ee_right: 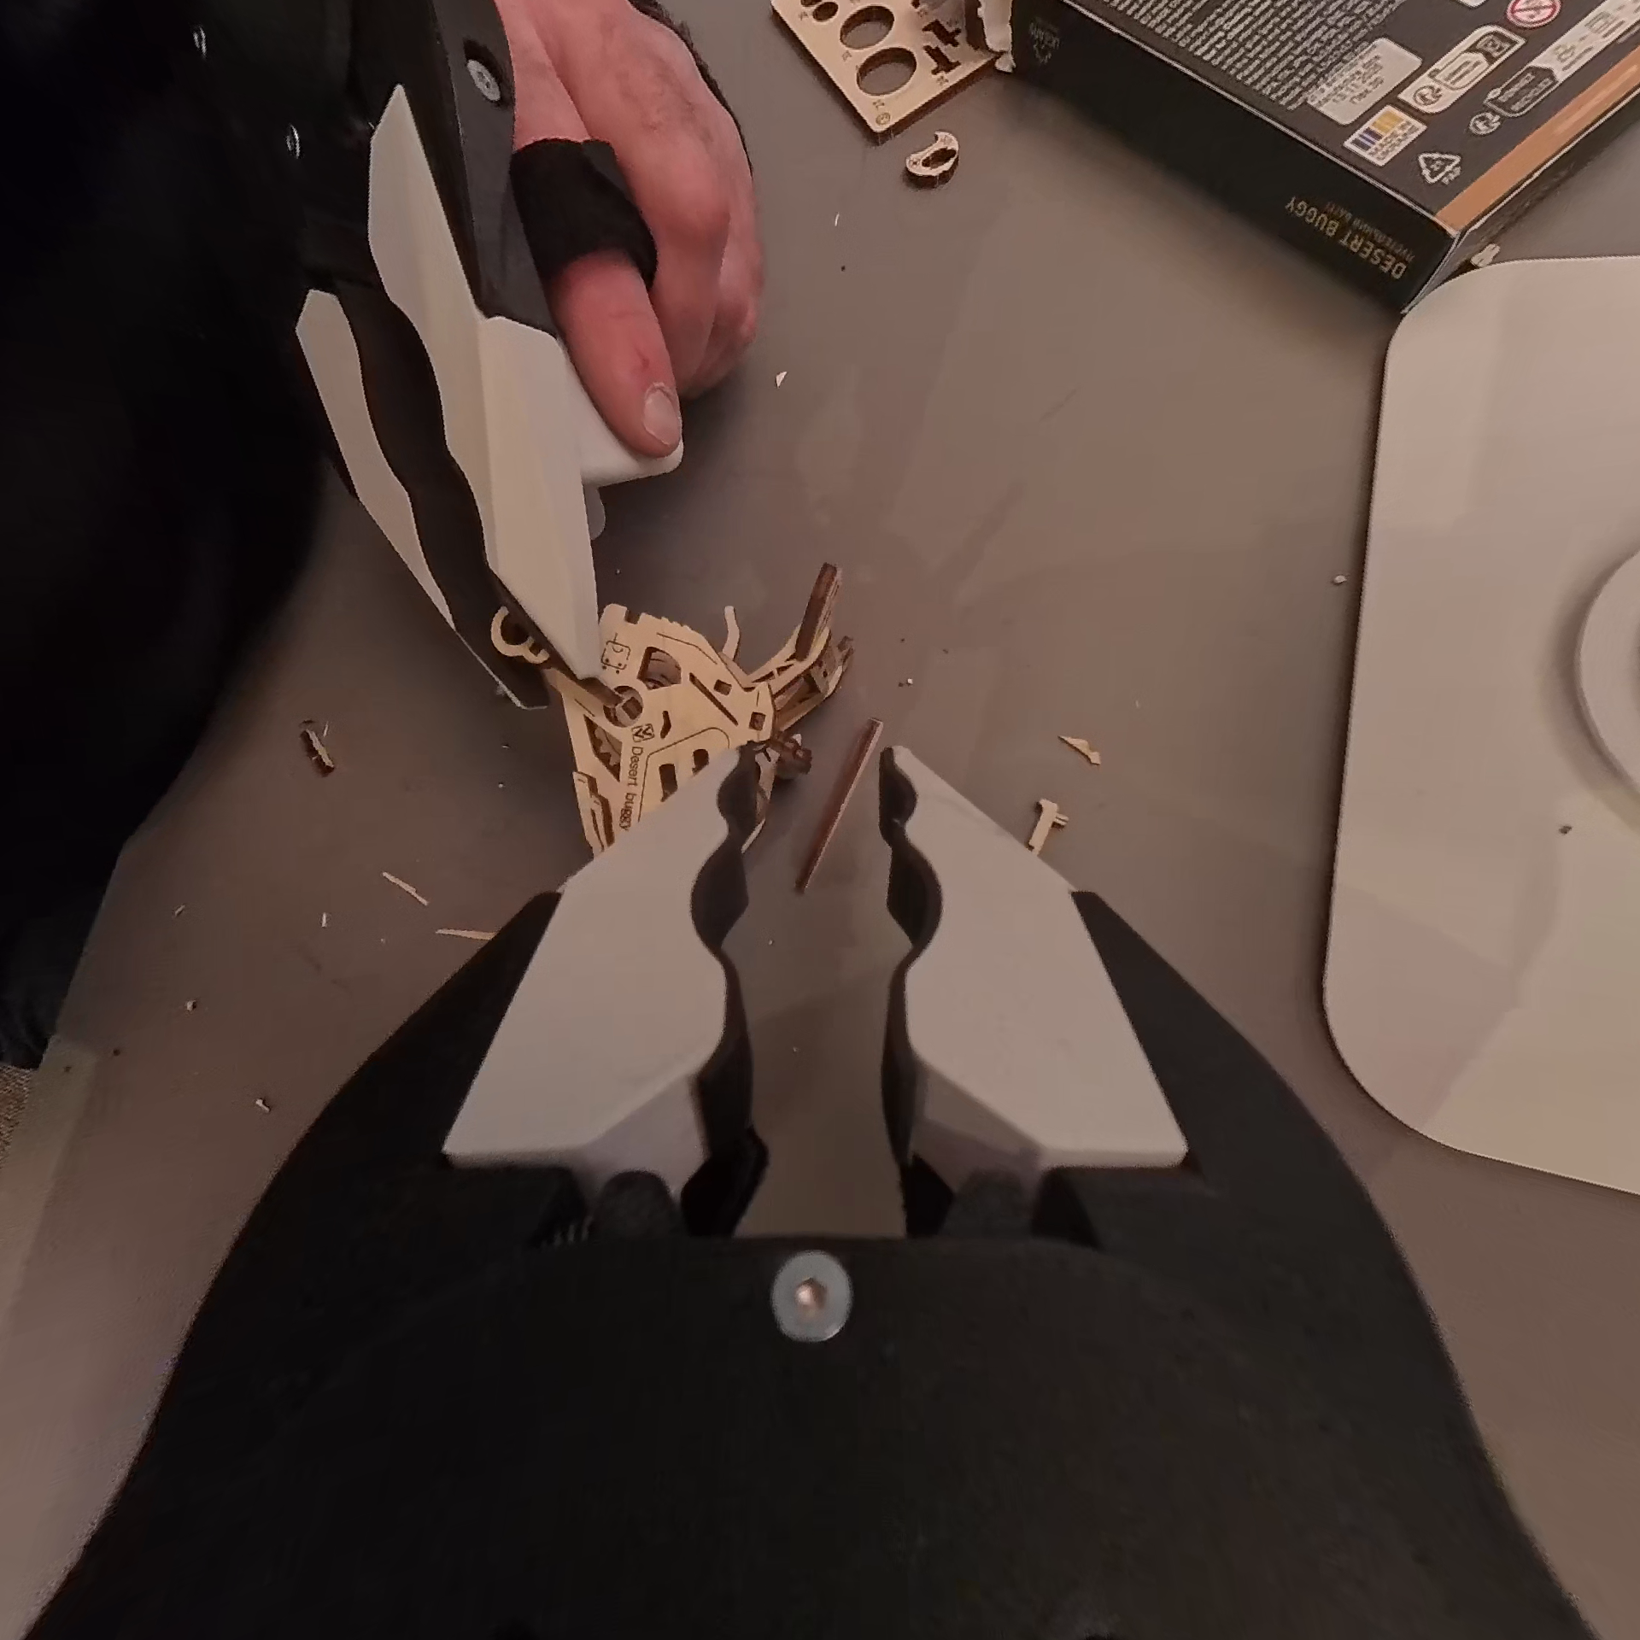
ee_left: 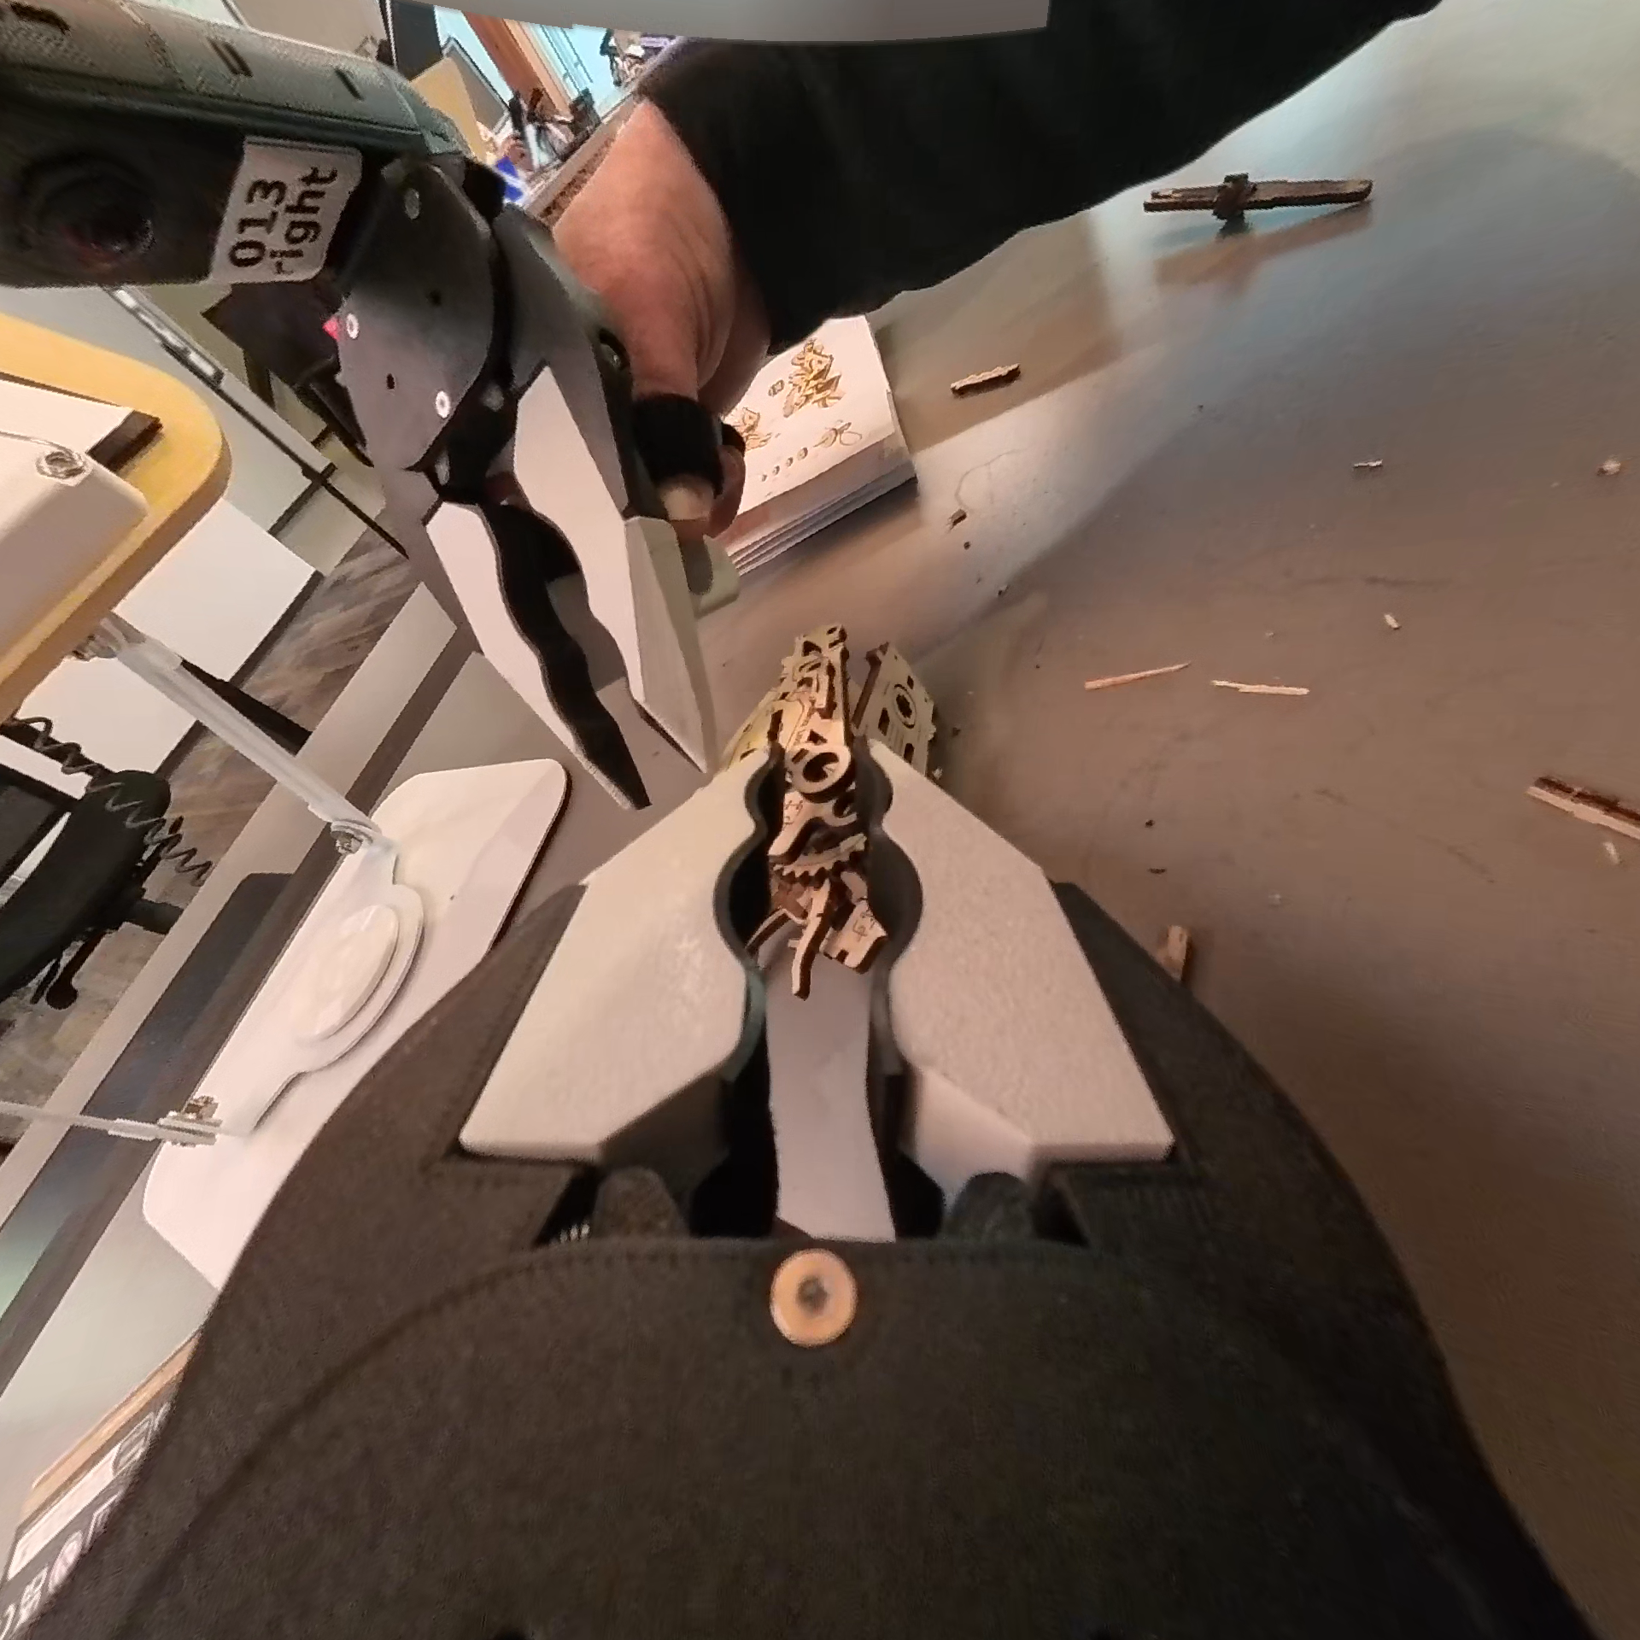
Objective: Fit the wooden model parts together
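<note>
Gripping wooden model [ee_right: 657, 719], left fingers [ee_right: 541, 612] clenched, right fingers [ee_right: 683, 852] released over thin stick [ee_right: 839, 803], scraps [ee_right: 1078, 750] around.

We look from each gripper's back, forward along its fingers and down at the grey table [ee_right: 1109, 497], very close. Our left view faces the right gripper [ee_left: 674, 781] and a sleeve behind it; our right view faces the left gripper [ee_right: 541, 683]. Both share the wooden model [ee_right: 674, 710] and scattered splinters.
</note>
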`<move>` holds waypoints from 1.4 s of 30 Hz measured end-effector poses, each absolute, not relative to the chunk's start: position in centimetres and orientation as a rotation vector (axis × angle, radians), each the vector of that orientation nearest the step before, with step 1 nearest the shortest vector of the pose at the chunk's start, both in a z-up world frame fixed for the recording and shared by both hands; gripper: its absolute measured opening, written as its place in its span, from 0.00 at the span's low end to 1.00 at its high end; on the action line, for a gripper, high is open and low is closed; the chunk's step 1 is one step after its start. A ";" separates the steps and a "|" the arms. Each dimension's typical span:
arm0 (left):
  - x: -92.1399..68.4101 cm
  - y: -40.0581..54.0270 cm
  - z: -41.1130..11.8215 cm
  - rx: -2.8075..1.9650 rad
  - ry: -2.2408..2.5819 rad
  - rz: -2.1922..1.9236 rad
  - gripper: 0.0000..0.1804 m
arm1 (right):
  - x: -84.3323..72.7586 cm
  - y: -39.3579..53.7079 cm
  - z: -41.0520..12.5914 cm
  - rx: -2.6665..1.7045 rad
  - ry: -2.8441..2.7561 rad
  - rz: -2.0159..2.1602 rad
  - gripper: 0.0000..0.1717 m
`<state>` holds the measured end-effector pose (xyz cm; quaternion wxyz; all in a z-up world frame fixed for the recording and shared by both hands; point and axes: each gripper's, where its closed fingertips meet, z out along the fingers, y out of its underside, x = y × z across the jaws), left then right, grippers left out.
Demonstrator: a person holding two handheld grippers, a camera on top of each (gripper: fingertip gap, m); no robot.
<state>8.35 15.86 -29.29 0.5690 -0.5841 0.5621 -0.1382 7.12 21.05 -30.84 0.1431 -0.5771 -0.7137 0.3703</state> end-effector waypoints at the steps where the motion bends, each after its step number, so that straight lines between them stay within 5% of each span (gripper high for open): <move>1: 8.3 15.9 -29.3 -1.371 1.321 -0.320 0.07 | 7.1 21.0 -30.8 -1.662 -2.057 1.071 0.14; 42: 8.2 16.2 -29.3 -1.361 1.305 -0.313 0.07 | 7.4 21.1 -30.9 -1.639 -2.002 1.087 0.23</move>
